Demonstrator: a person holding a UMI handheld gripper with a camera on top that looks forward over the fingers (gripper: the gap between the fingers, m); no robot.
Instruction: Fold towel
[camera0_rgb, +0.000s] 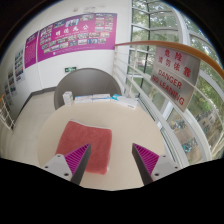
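A red-pink towel (87, 143) lies flat on the pale table (125, 128), roughly square, just ahead of my left finger. My gripper (113, 158) hovers above the table with its fingers wide apart and nothing between them. The left fingertip (78, 158) overlaps the towel's near edge in view; the right fingertip (149, 158) is over bare table to the towel's right. I cannot tell whether the left finger touches the cloth.
A glass railing with a red "DANGER" sign (172, 77) runs along the table's right side. A white object (95, 98) sits past the table's far edge. Pink posters (75, 35) line the far wall.
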